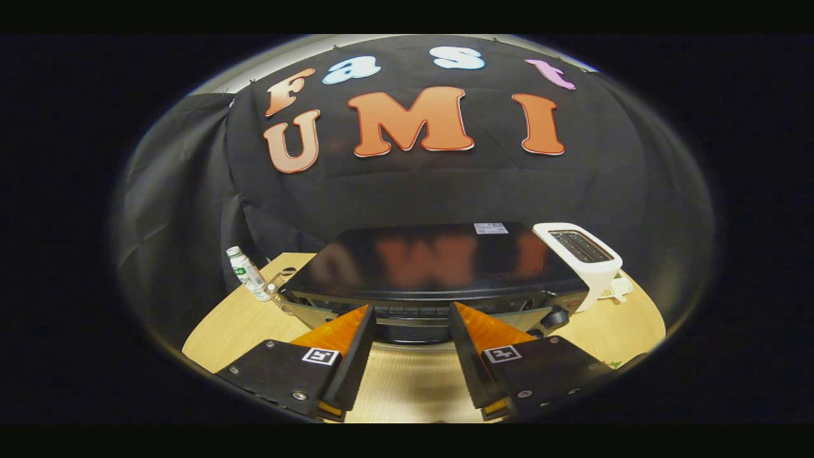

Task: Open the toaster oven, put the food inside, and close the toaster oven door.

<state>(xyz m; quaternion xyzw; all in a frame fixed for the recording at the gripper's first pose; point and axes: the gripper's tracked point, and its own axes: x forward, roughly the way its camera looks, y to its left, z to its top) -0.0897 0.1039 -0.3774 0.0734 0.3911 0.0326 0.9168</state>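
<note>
A black toaster oven (432,264) stands on the wooden table (241,324), seen from above and in front, its glossy top facing me. Its front face with the door edge and handle (410,321) lies just ahead of my fingers, and a dark knob (558,316) sits at the front right. My gripper (410,312) is open, its fingertips close to the oven's upper front edge with nothing held between them. I cannot tell whether the tips touch the door. No food is visible.
A white slot toaster (582,254) stands right of the oven, close against its side. A small white bottle with a green label (247,273) leans at the oven's left, next to some clear object. Bare wooden table lies below my fingers.
</note>
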